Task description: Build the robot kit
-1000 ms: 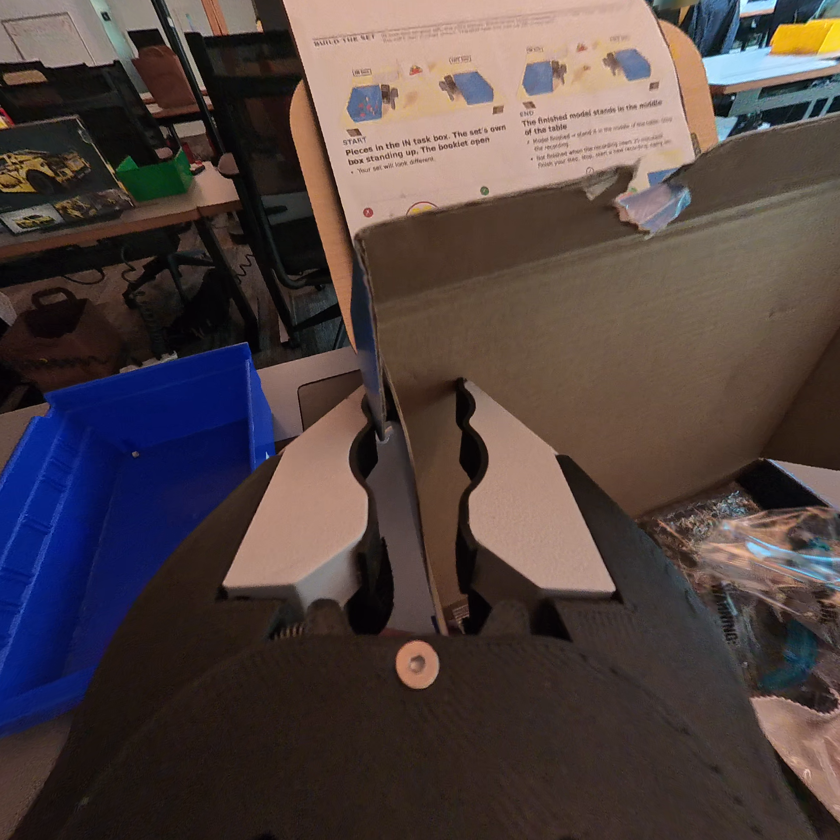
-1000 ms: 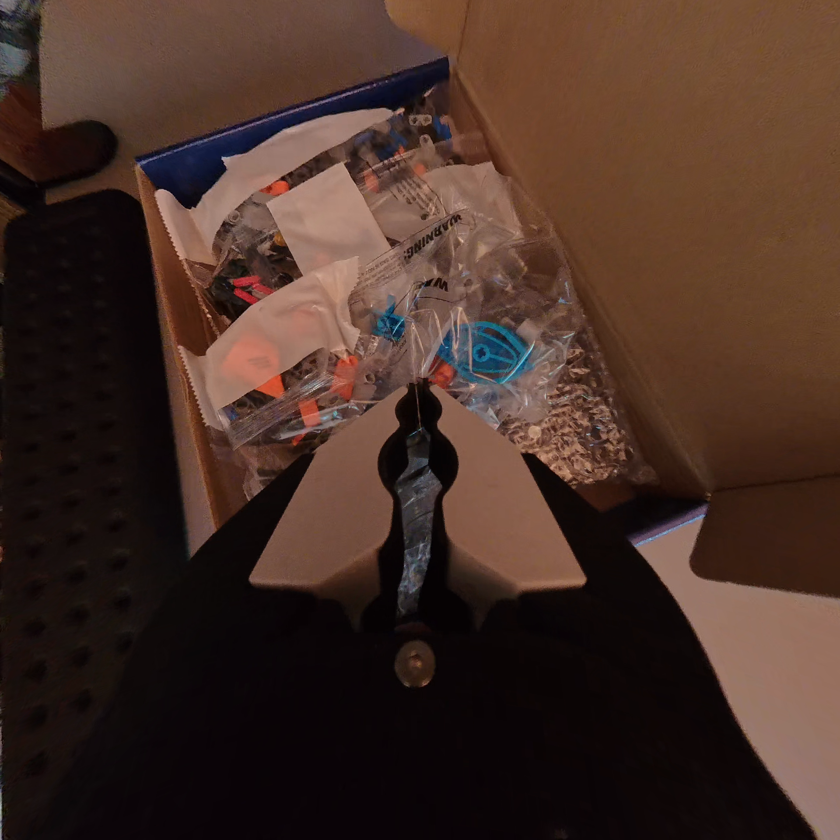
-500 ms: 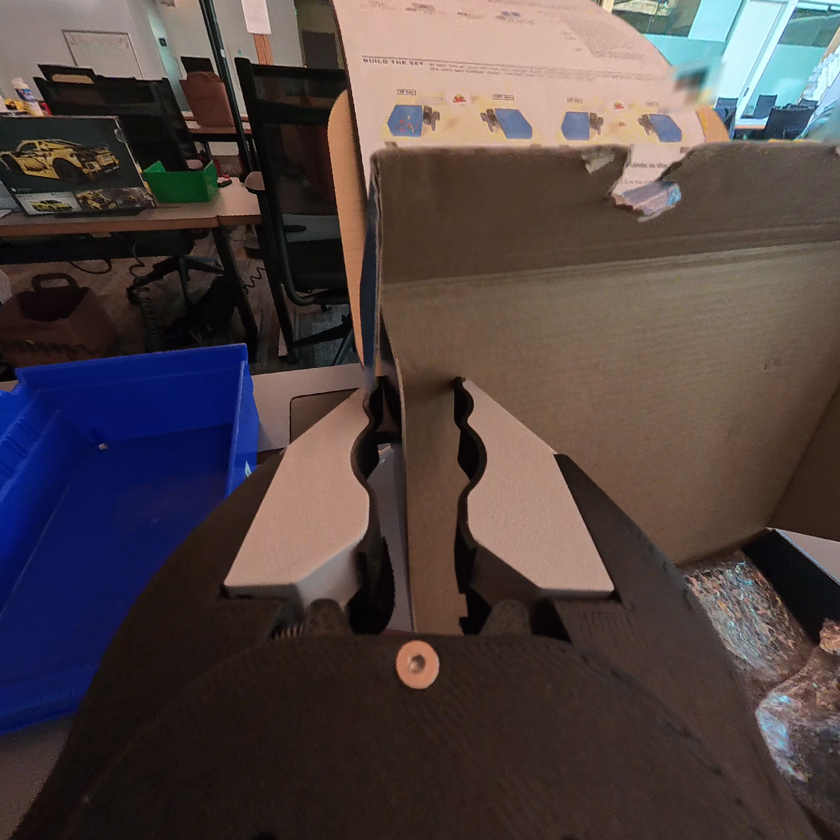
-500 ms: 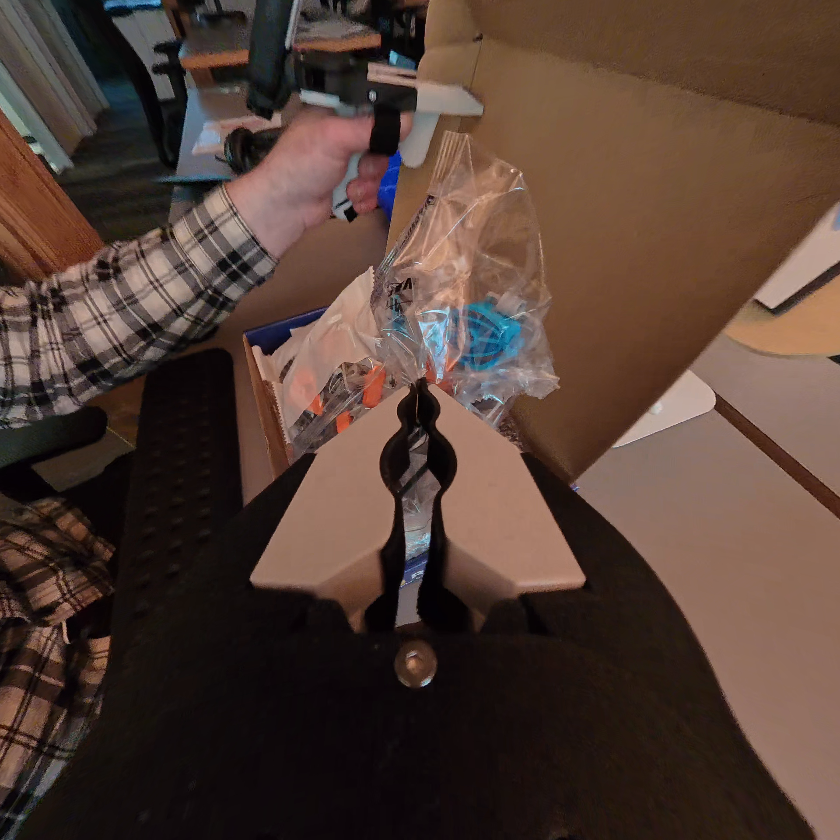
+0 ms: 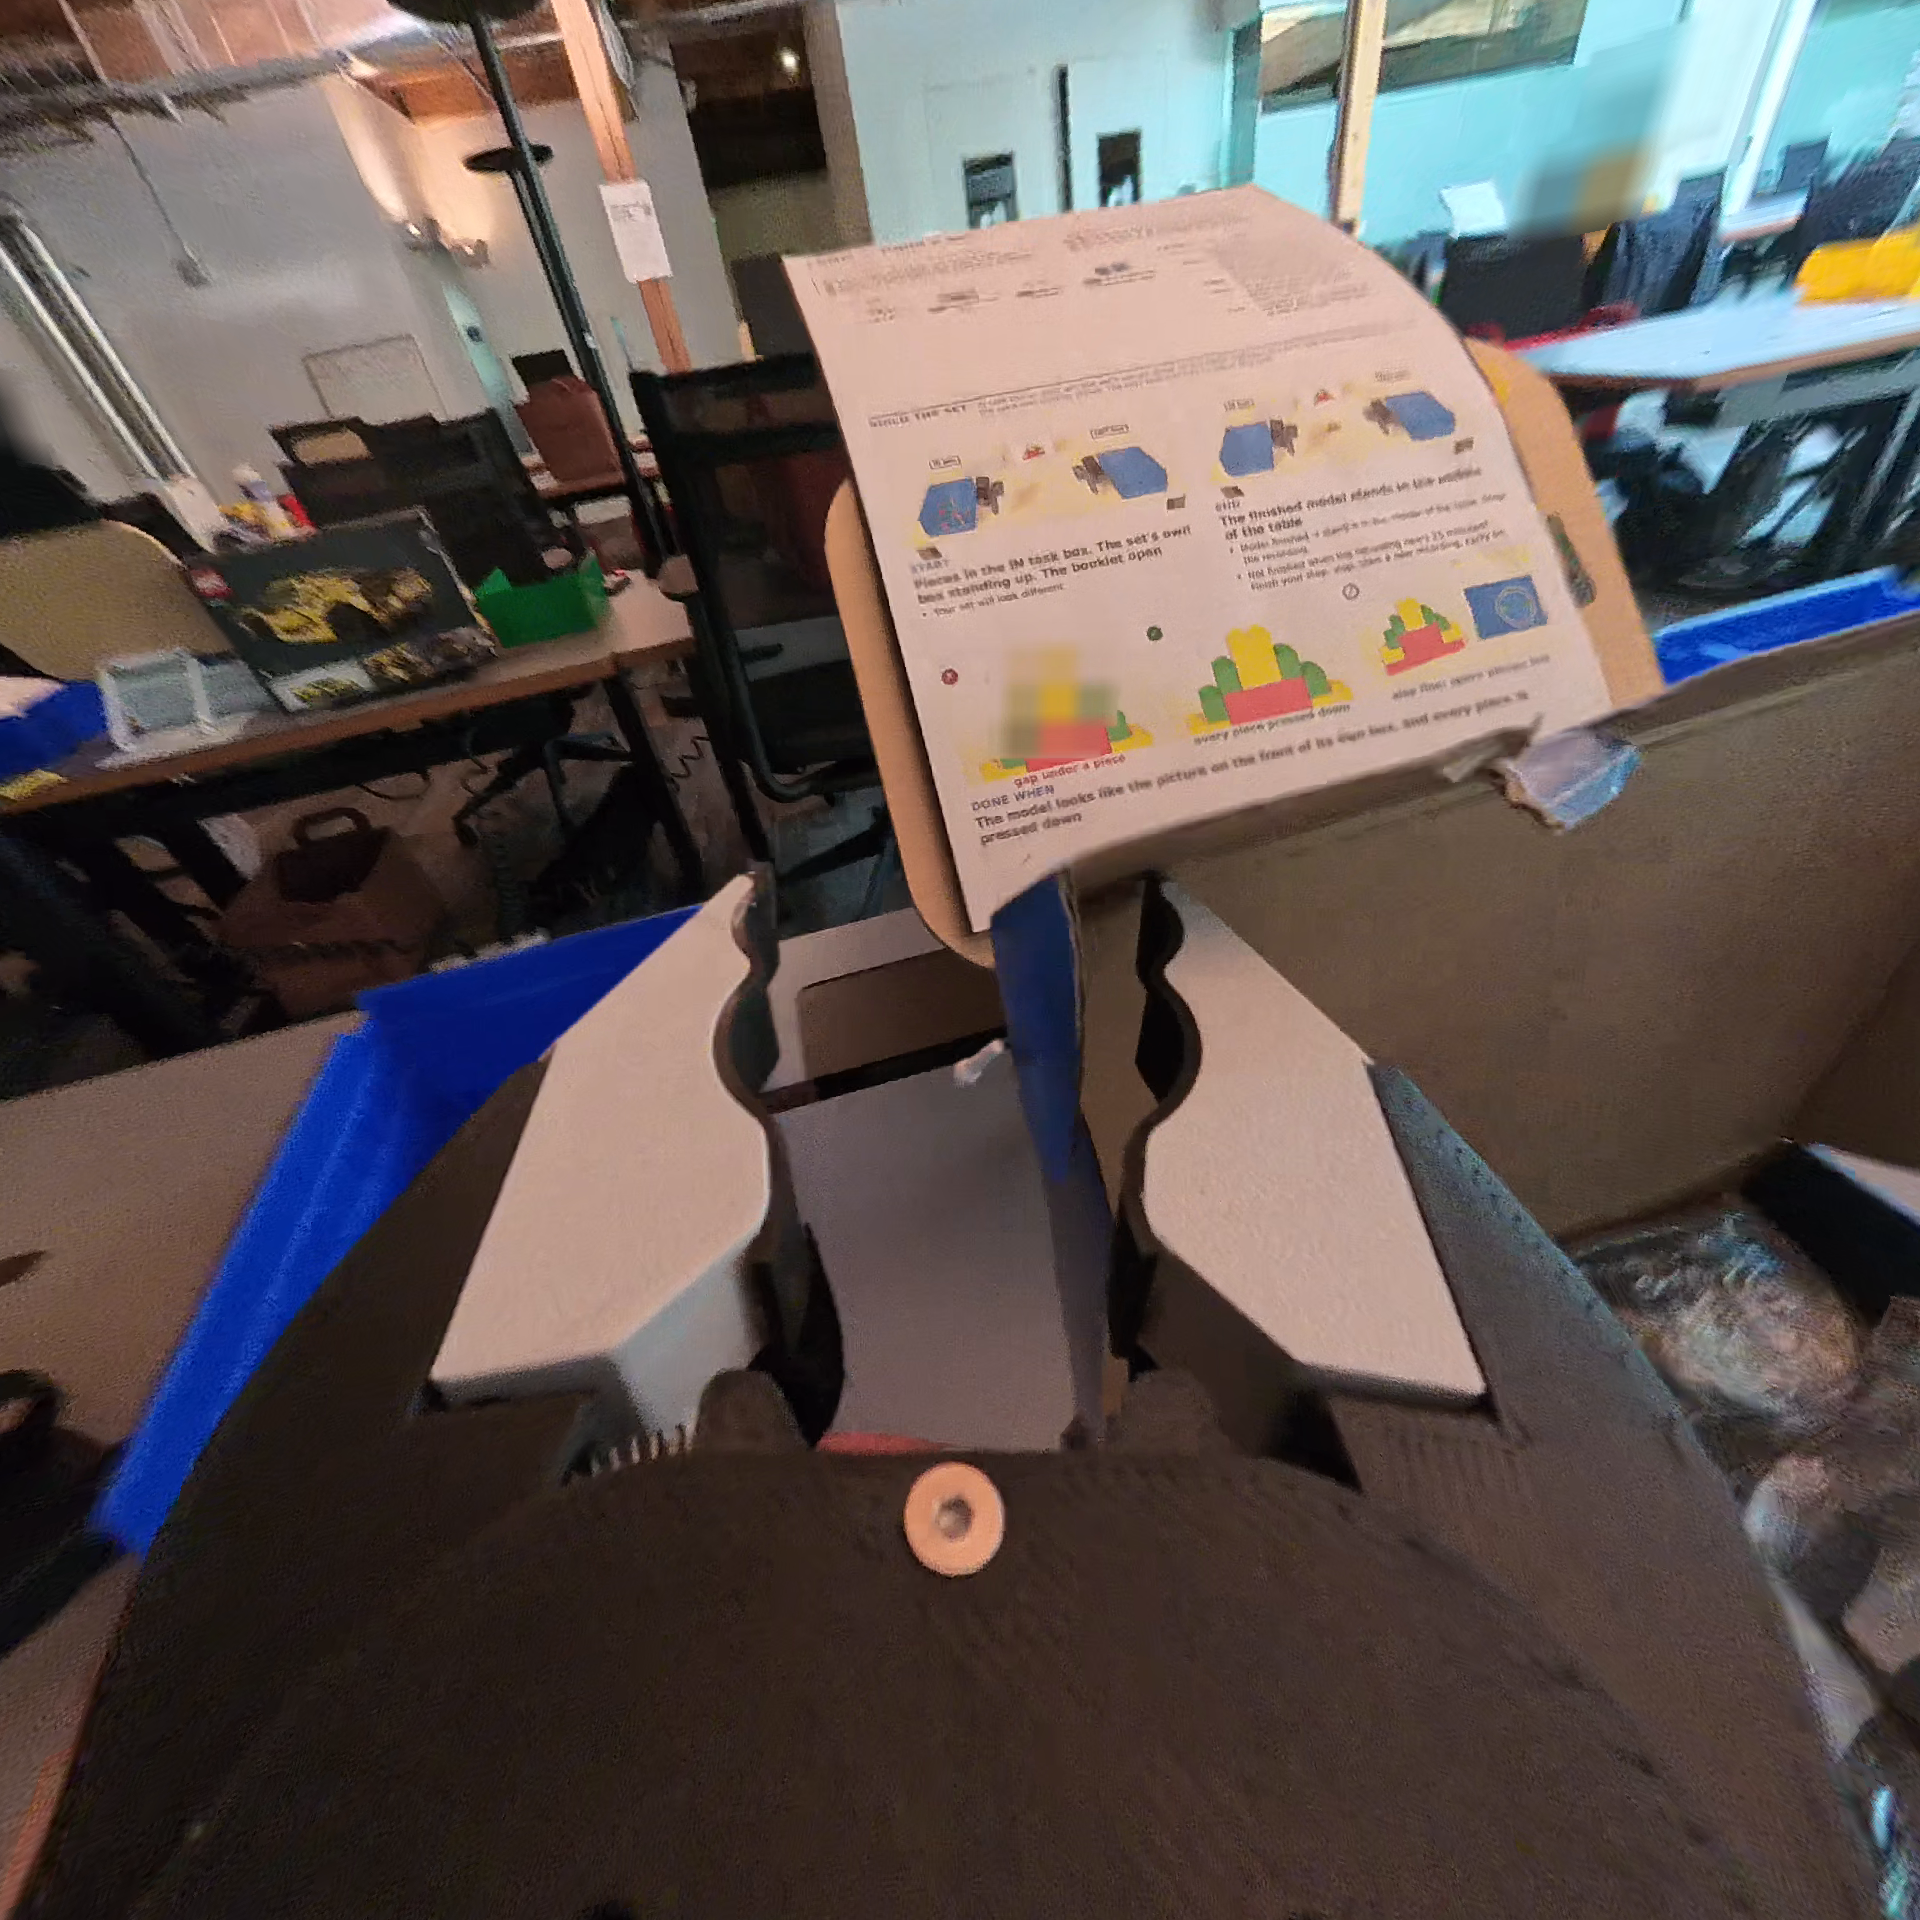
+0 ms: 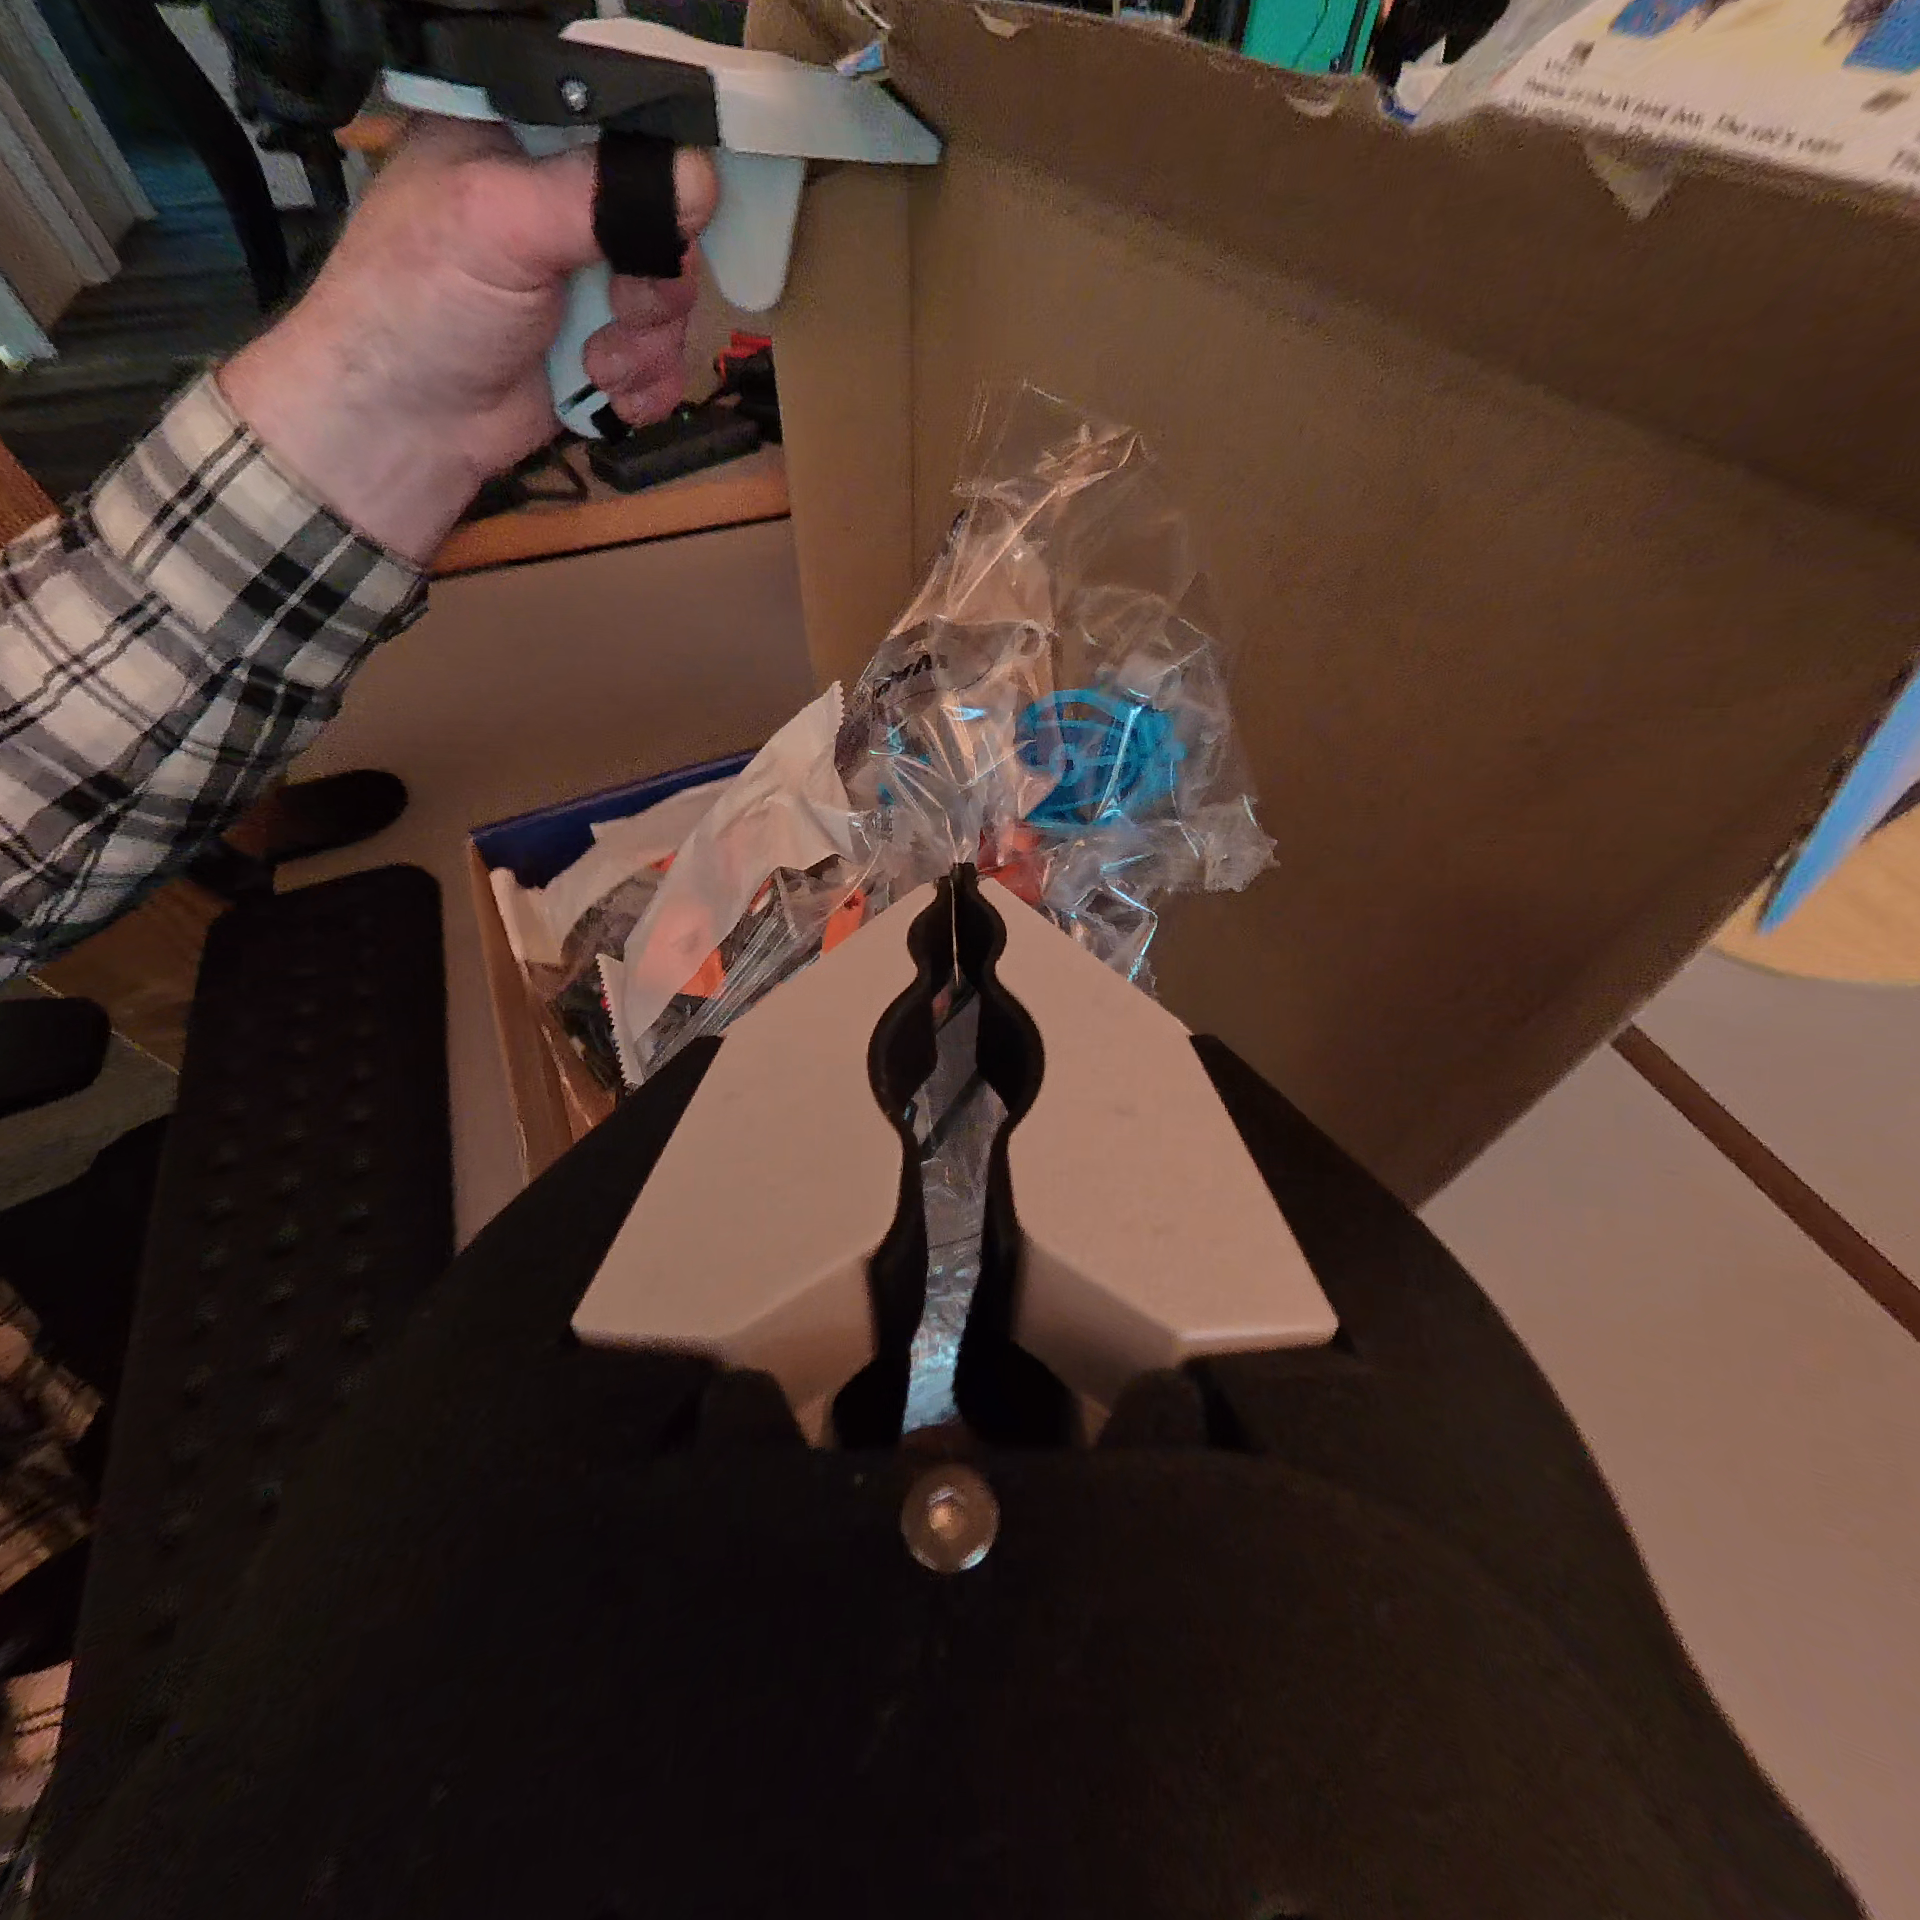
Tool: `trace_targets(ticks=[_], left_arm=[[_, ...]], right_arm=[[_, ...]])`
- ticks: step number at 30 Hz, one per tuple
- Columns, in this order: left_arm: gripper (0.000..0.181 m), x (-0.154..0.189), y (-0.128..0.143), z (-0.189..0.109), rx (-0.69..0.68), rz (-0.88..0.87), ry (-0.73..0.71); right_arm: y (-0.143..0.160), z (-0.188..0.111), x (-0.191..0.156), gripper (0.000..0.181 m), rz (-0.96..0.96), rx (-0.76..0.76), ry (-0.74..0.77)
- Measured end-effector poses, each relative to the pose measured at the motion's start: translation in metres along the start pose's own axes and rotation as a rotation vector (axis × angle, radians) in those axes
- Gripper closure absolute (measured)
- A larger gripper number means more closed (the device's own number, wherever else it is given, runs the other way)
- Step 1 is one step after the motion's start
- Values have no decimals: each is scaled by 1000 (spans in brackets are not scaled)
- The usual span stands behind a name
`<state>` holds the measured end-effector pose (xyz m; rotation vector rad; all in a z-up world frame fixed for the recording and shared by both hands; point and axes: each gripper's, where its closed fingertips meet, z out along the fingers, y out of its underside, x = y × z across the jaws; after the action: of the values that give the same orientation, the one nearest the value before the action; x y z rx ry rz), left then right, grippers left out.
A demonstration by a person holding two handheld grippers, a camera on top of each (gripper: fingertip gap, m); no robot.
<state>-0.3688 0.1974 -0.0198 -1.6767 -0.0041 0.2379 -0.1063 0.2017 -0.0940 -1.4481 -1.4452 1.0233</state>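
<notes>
My right gripper point(image 6: 956, 883) is shut on the bottom edge of a clear plastic bag point(image 6: 1060, 707) with blue and orange parts, and holds it up above an open box point(image 6: 603, 821) of more bags. My left gripper point(image 5: 951, 909) is open. The blue-and-brown edge of the box's raised cardboard lid point(image 5: 1039, 1039) stands between its fingers, closer to the right finger. In the right wrist view the left gripper point(image 6: 821, 114) shows at the lid's top left corner, held by a hand point(image 6: 436, 312). The lid point(image 6: 1403, 540) stands upright behind the bag.
A printed sheet point(image 5: 1195, 540) hangs over the lid's top. A blue bin point(image 5: 416, 1091) sits left of the box. More bags point(image 5: 1745, 1351) lie in the box at right. A black dotted pad point(image 6: 301, 1091) is left of the box. Desks and chairs stand behind. Some 30 centimetres of space lies between my two pairs of fingers.
My right gripper has lifted the bag up out of the box. My left gripper's jaws have opened wider around the lid edge, and its view has tilted upward.
</notes>
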Motion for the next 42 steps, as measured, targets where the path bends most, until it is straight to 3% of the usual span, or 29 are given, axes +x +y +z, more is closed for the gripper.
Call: trace_targets(ticks=[3, 7, 11, 14, 15, 18, 21, 23, 28, 31, 35, 38, 42], left_arm=[[109, 5, -6, -24, -35, 162, -77], [106, 33, -4, -52, -46, 144, 57], [97, 37, -6, -88, -82, 159, 81], [127, 75, -14, -117, -36, 142, 222], [131, 93, -11, -120, -34, 126, 276], [115, 138, 13, -108, -91, 90, 405], [98, 176, 36, -90, -144, -78, 580], [105, 190, 44, -83, -142, -173, 663], [161, 176, 48, -68, -76, -260, 636], [171, 177, 53, -72, -103, -230, 644], [178, 171, 55, -84, -146, -168, 648], [180, 166, 55, -92, -156, -120, 643], [181, 153, 53, -103, -149, -77, 644]], right_arm=[[-14, 6, 0, 181, -14, 25, -11], [-25, 15, -2, 181, -55, 34, -19], [-39, 19, 4, 181, -64, 75, 3], [-49, 22, 4, 181, -78, 104, -22], [-53, 23, 2, 181, -93, 116, -35], [-59, 26, -8, 181, -126, 120, -93], [-60, 31, -20, 181, -151, 111, -152], [-58, 35, -24, 181, -161, 106, -166], [-53, 35, -23, 181, -164, 115, -186], [-49, 36, -25, 179, -165, 109, -209], [-48, 37, -14, 155, -128, 128, -190], [-45, 37, -4, 163, -92, 146, -181], [-39, 34, 11, 158, -50, 143, -160]])
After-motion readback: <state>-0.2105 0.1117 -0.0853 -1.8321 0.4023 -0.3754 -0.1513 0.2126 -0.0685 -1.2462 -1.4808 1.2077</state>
